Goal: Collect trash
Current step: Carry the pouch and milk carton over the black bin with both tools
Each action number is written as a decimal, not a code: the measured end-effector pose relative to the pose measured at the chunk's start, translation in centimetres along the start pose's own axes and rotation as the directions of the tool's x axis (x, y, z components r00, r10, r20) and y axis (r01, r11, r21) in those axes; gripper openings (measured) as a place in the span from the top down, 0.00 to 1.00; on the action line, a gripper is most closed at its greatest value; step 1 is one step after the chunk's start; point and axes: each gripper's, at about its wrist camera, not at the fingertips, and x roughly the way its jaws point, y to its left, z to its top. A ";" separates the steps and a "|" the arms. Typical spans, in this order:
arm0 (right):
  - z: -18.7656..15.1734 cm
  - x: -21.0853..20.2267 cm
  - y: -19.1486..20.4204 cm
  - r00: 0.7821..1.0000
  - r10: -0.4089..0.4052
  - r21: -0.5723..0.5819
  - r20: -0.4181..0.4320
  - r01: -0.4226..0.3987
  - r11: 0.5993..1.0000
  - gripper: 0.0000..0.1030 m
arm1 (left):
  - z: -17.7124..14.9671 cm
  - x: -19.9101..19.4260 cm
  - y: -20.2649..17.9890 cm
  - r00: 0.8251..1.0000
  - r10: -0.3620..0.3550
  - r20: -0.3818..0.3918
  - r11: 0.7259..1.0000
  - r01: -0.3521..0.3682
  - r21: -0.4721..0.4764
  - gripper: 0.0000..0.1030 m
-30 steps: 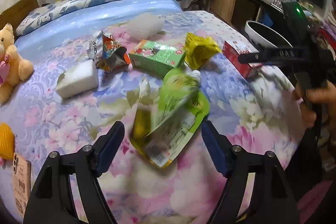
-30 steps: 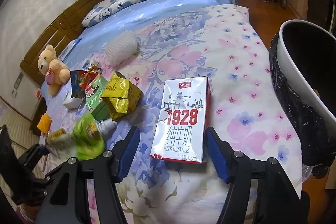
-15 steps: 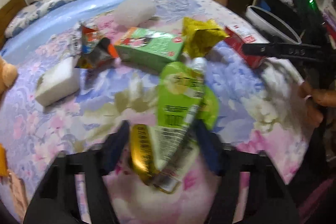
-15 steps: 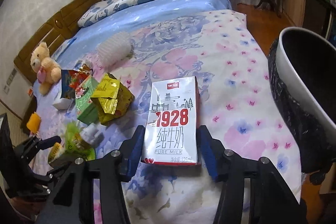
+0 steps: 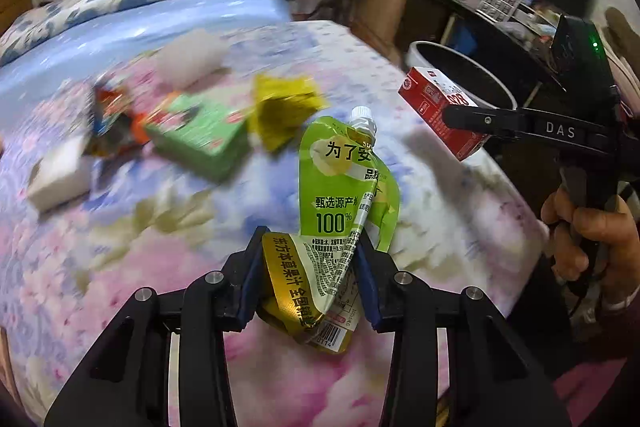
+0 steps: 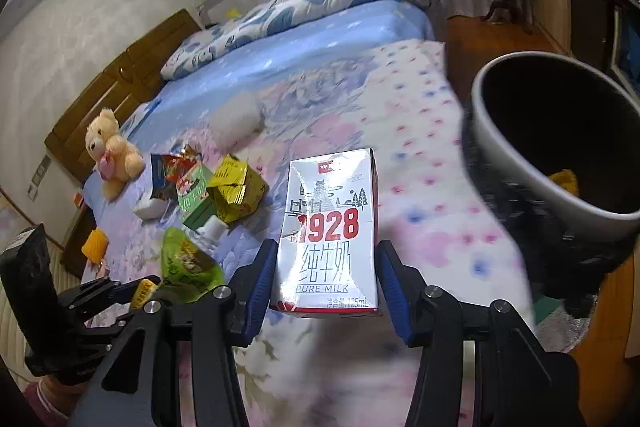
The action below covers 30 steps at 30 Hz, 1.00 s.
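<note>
My left gripper [image 5: 310, 267] is shut on a green and gold juice pouch [image 5: 340, 195] with a white cap, lifted off the flowered bedspread [image 5: 160, 267]. My right gripper [image 6: 326, 279] is shut on a white and red "1928" milk carton [image 6: 332, 231], held above the bed; it also shows in the left wrist view [image 5: 436, 107]. The trash bin [image 6: 516, 163], grey-rimmed with a black liner, stands off the bed's right side, right of the carton. The pouch also shows in the right wrist view [image 6: 188, 263].
On the bed lie a green carton [image 5: 196, 135], a yellow wrapper [image 5: 284, 111], a red and blue wrapper [image 6: 168, 175], a white block [image 5: 60, 175] and a white fluffy lump [image 5: 188, 59]. A teddy bear [image 6: 110, 151] sits by the headboard.
Both grippers closed: the left on the juice pouch, the right on the milk carton. Both items have lifted off the bed, and the right gripper has moved toward the bin.
</note>
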 end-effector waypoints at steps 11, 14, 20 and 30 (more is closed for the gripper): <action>1.0 -5.3 -5.3 0.997 -0.048 0.079 0.064 0.043 0.996 0.50 | 4.9 2.1 -5.5 0.996 -0.081 0.021 0.994 0.079 0.071 0.62; 1.5 -6.4 -6.5 0.994 -0.068 0.093 0.083 0.060 0.994 0.50 | 6.1 2.6 -7.0 0.995 -0.098 0.026 0.992 0.095 0.088 0.62; 2.3 -7.4 -9.2 0.989 -0.102 0.131 0.109 0.087 0.987 0.50 | 8.5 4.0 -9.5 0.994 -0.102 0.023 0.989 0.099 0.111 0.62; 3.5 -7.6 -12.7 0.985 -0.130 0.171 0.116 0.109 0.979 0.50 | 11.8 6.8 -12.3 0.996 -0.087 0.000 0.989 0.086 0.116 0.62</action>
